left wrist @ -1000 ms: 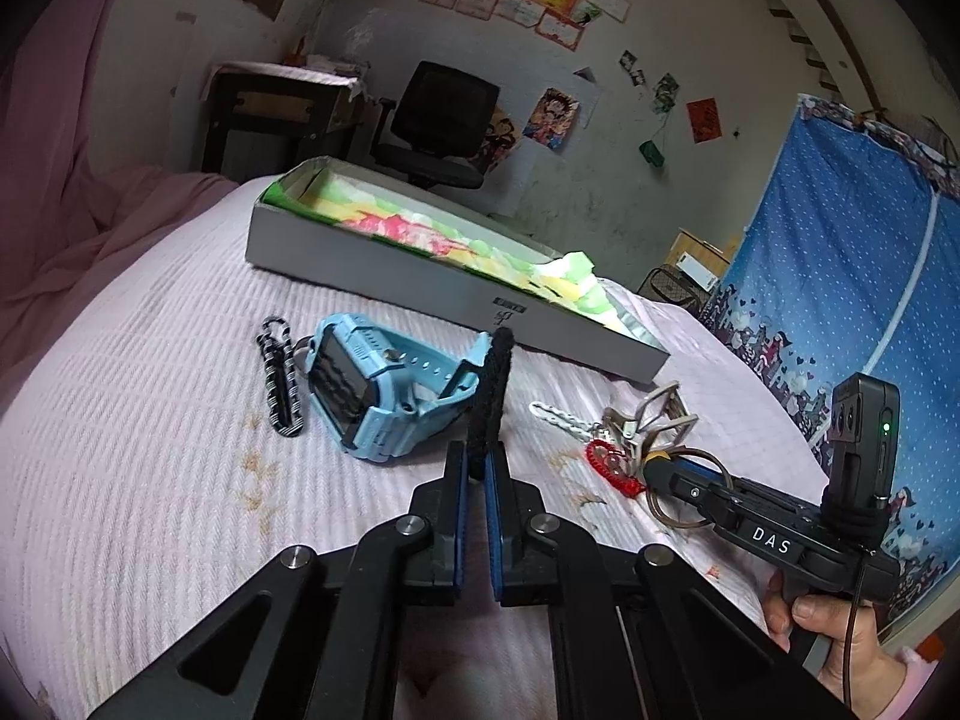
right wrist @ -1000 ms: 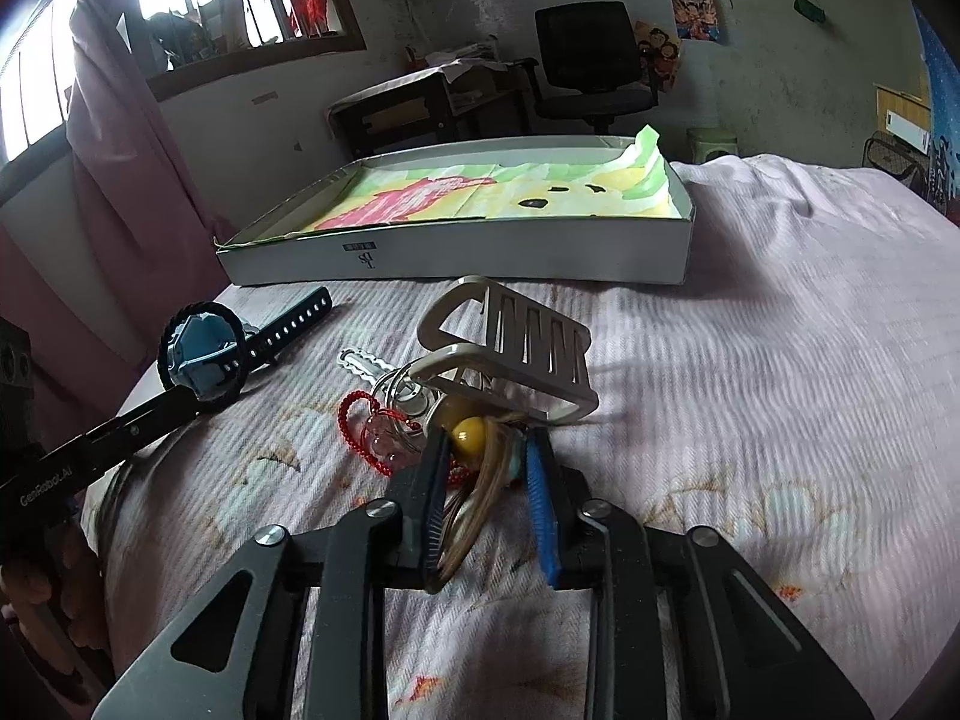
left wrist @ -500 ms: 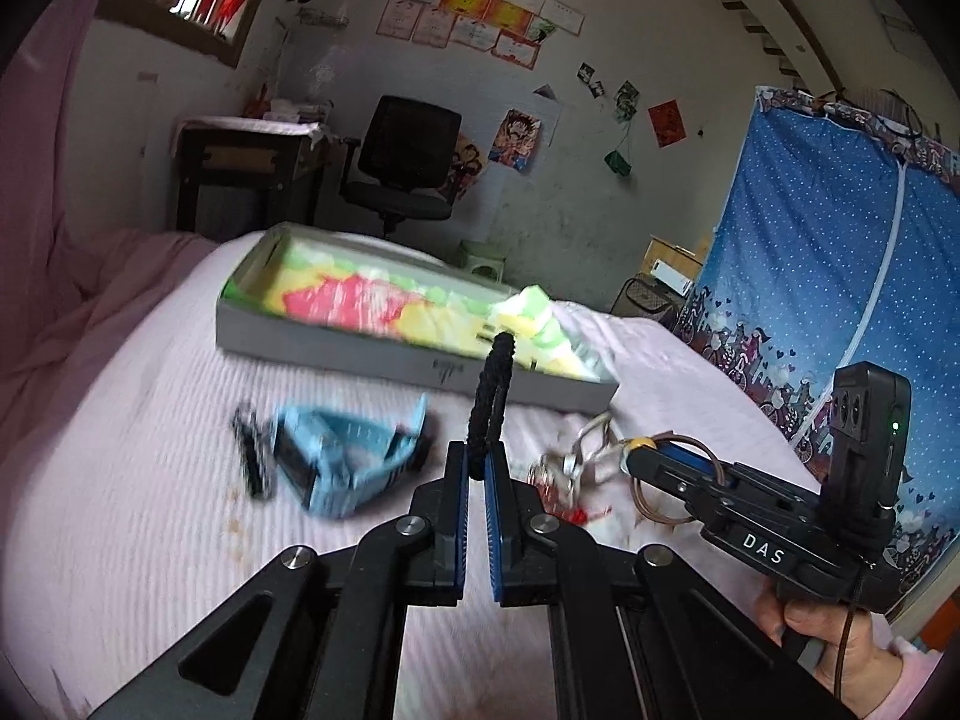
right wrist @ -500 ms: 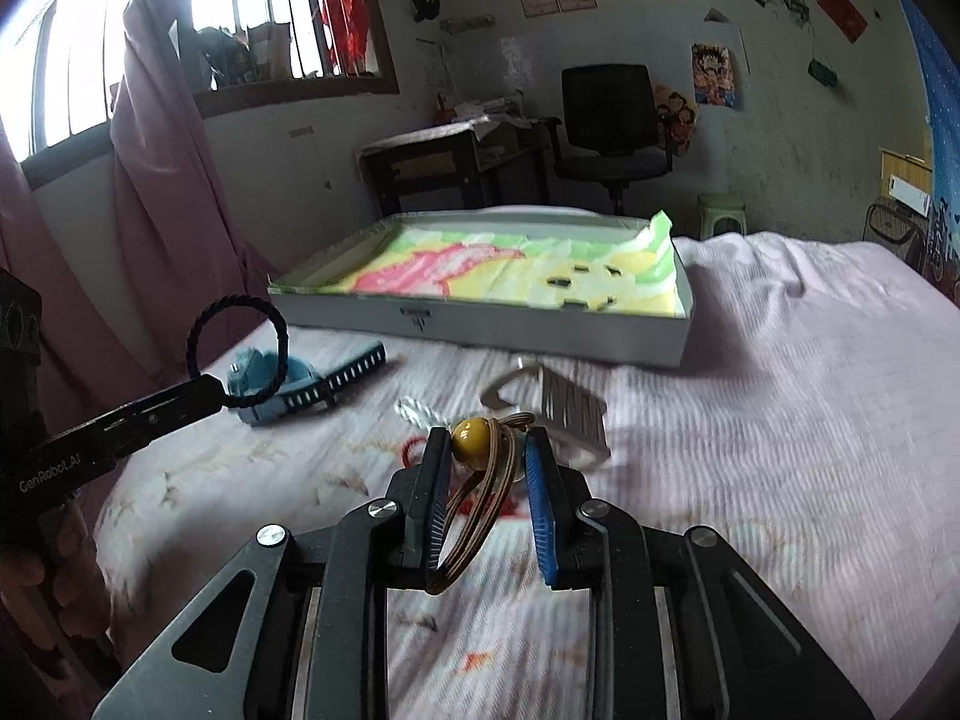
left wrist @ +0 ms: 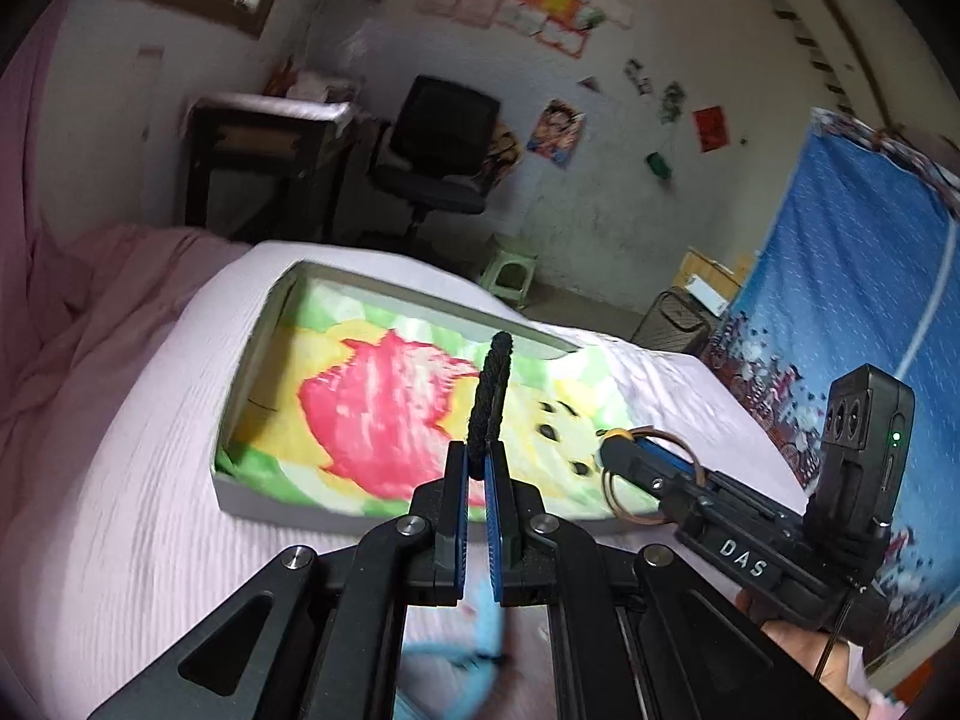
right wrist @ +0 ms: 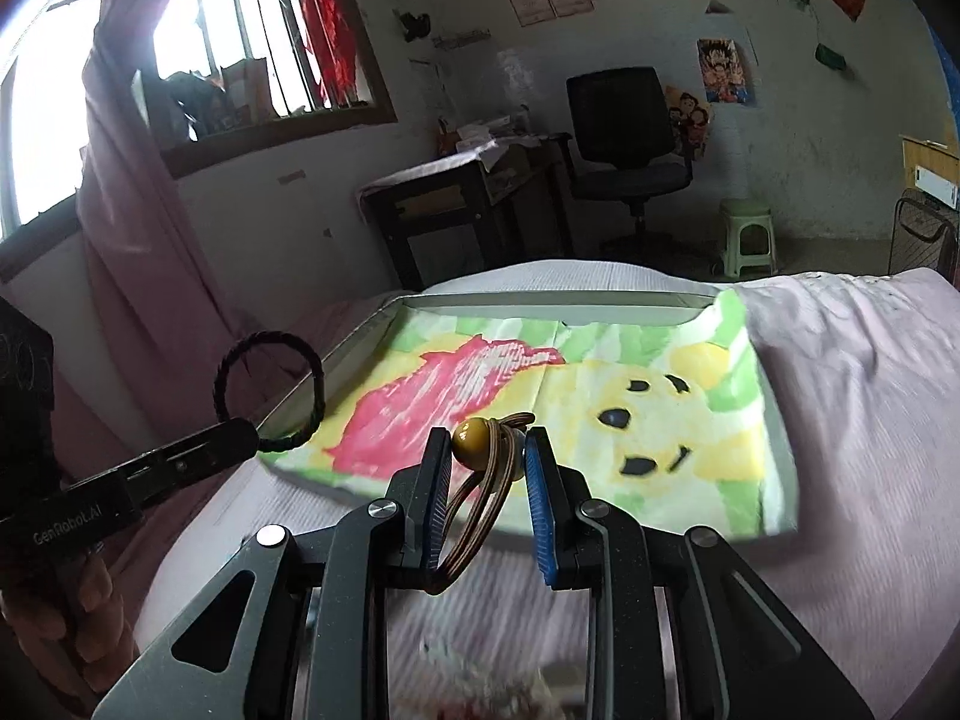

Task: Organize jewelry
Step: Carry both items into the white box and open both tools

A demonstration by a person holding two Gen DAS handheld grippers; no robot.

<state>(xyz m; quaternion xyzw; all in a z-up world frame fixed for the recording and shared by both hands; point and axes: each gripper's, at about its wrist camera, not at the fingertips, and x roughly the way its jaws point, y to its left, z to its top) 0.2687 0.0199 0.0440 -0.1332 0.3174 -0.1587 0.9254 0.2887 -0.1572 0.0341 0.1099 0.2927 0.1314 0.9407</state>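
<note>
Left gripper [left wrist: 476, 471] pinches a black braided ring [left wrist: 492, 402]; right gripper [right wrist: 487, 459] — part-open — seemingly grips brown beaded loops [right wrist: 480, 492].

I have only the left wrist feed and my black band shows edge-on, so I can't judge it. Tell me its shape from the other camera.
Observer: In the right wrist view the black braided band is a closed ring, pinched at its lower edge by the left gripper.
Operator: Report what the right gripper carries; I see only a loop and something yellow.
Observer: The right gripper holds brown cord loops with an amber bead at the top, between its fingers.
Operator: Say whether the box is occupied.
Observer: The box's cartoon-print liner shows no jewelry on it.
</note>
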